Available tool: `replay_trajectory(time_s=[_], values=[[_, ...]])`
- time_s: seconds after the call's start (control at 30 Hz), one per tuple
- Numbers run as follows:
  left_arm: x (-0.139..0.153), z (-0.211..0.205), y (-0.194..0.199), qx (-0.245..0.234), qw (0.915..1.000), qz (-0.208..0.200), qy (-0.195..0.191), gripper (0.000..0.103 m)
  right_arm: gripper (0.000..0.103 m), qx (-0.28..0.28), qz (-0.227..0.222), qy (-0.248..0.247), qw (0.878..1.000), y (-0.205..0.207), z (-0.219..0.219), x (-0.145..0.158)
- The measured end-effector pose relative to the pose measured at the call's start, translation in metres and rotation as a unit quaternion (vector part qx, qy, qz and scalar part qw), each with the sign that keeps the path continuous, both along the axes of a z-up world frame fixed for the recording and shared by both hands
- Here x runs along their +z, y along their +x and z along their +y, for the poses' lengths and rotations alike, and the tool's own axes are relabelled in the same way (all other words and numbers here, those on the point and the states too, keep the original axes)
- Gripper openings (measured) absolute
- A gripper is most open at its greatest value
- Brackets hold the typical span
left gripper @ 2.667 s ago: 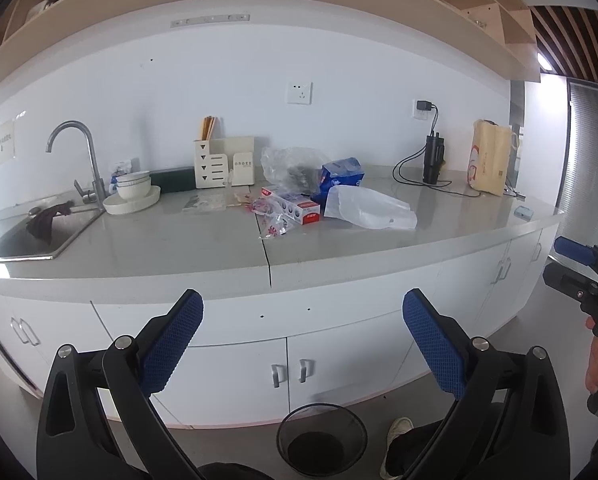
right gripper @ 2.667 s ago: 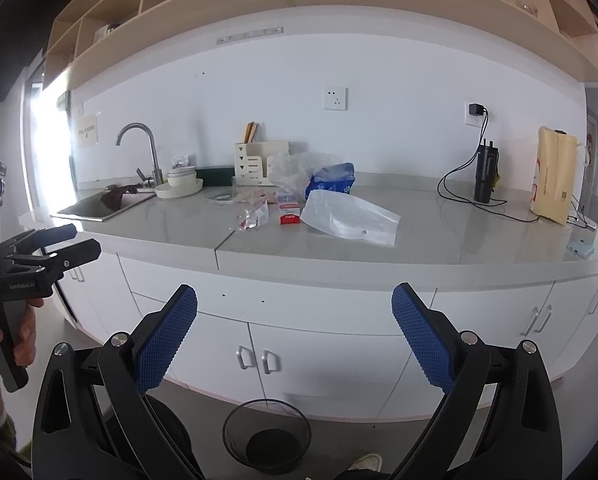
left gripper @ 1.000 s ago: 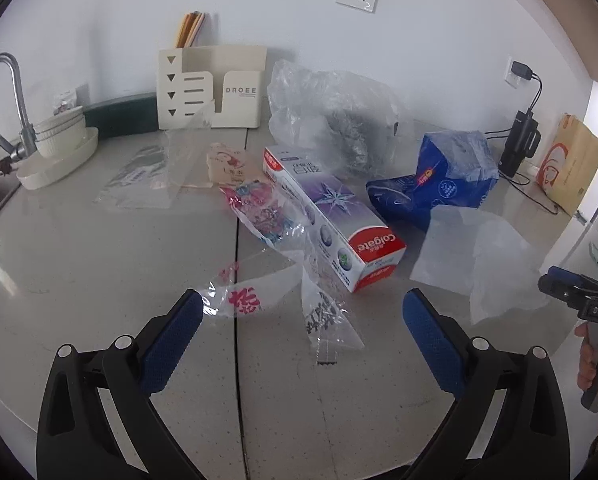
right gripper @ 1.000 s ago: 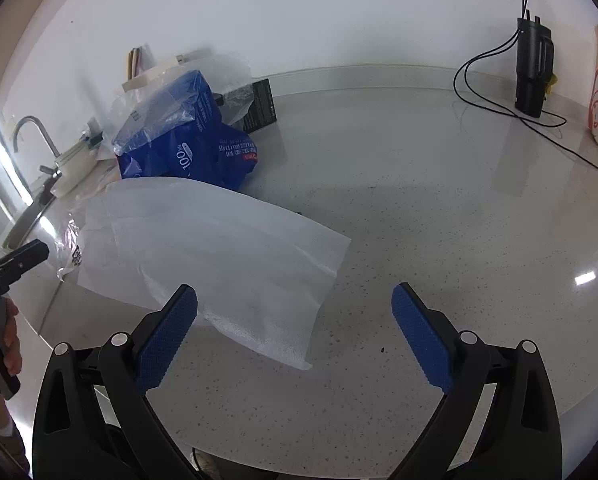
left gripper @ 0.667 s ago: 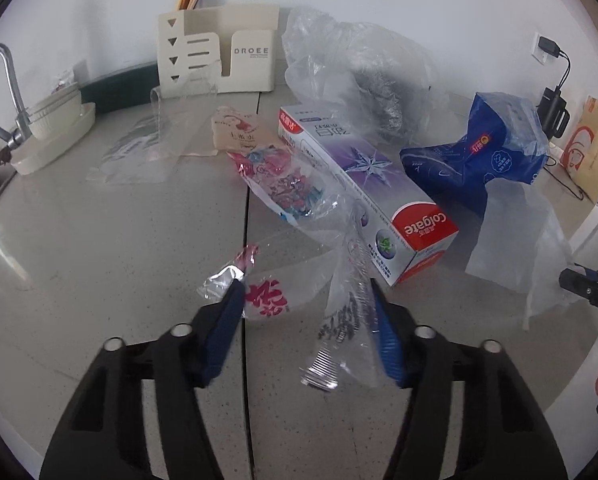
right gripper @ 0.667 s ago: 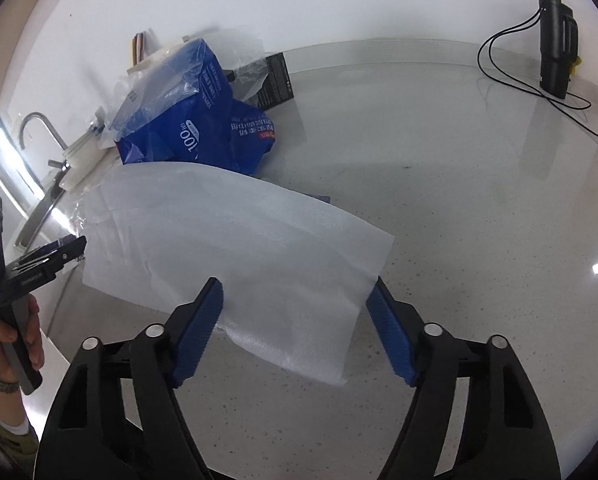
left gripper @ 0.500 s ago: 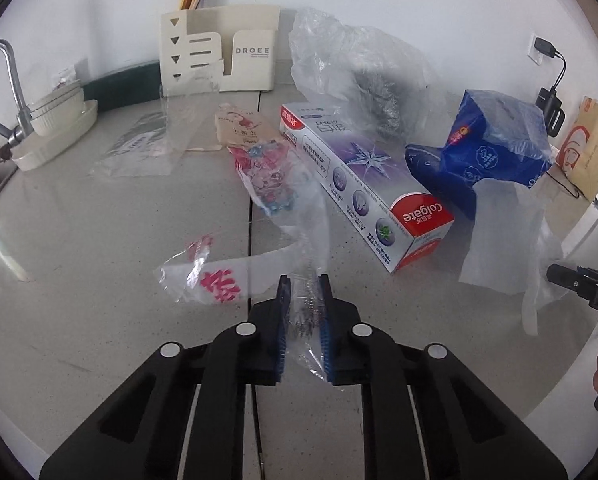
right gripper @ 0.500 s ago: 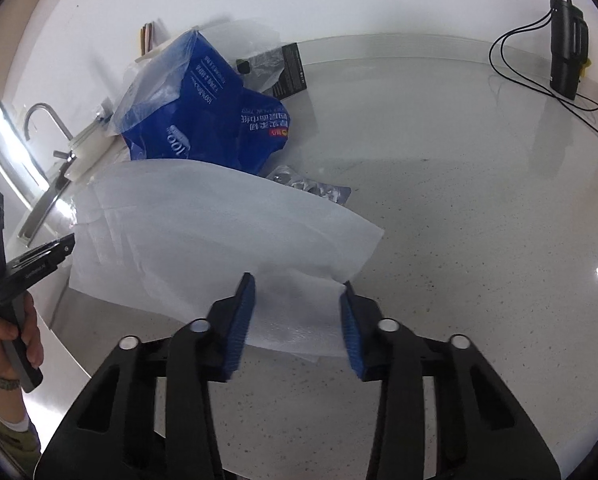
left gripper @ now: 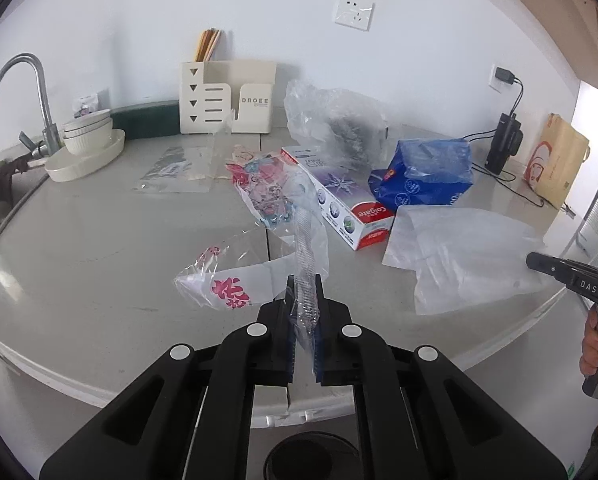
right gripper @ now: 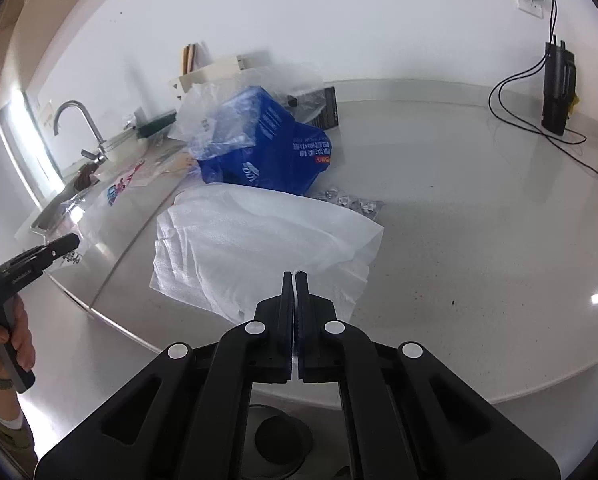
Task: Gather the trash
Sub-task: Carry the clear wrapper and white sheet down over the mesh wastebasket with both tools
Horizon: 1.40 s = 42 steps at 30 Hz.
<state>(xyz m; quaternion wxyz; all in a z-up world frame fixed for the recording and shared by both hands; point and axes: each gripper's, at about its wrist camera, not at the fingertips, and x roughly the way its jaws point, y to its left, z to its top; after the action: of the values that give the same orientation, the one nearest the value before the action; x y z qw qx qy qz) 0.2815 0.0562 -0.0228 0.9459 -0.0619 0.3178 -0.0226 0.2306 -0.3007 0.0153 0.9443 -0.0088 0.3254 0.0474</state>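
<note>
1. Clear wrapper [left gripper: 305,264], lifted off the counter [left gripper: 99,264], is pinched by the left gripper [left gripper: 303,292], whose jaws have just been closing.
2. Foam sheet [right gripper: 259,240], at the counter edge, is pinched by the right gripper [right gripper: 295,280].
3. Toothpaste box [left gripper: 339,200] lies beyond.

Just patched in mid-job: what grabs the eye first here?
Both grippers have just closed on trash at the counter's front edge: the left gripper pinches a clear plastic wrapper, the right gripper a white foam sheet. Behind them lie a toothpaste box and a blue bag.
</note>
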Motion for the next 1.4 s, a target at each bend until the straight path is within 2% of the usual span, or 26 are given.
replay_trajectory(time_s=[0.33, 0.5, 0.63, 0.8, 1.0, 1.4], values=[[0.004, -0.016, -0.102, -0.040, 0.9987, -0.033, 0.000, 0.005, 0.002, 0.006, -0.064, -0.060, 0.996, -0.083, 0.053, 0.002], [0.003, -0.018, -0.152, -0.059, 0.9972, -0.046, -0.011, 0.005, 0.002, 0.022, -0.091, -0.053, 0.994, -0.130, 0.071, -0.001], [-0.014, -0.015, -0.183, -0.071, 0.9965, -0.034, -0.027, 0.005, 0.002, 0.031, -0.100, -0.055, 0.993, -0.160, 0.084, -0.012], [-0.051, -0.018, -0.205, -0.074, 0.9968, 0.000, -0.030, 0.005, 0.002, 0.037, -0.089, -0.067, 0.993, -0.180, 0.101, -0.038], [-0.100, -0.018, -0.209, -0.072, 0.9954, 0.051, -0.037, 0.005, 0.002, 0.033, -0.053, -0.067, 0.996, -0.184, 0.105, -0.078], [-0.197, -0.035, -0.195, -0.087, 0.9831, 0.154, -0.049, 0.005, 0.002, 0.028, 0.052, -0.069, 0.996, -0.172, 0.099, -0.185]])
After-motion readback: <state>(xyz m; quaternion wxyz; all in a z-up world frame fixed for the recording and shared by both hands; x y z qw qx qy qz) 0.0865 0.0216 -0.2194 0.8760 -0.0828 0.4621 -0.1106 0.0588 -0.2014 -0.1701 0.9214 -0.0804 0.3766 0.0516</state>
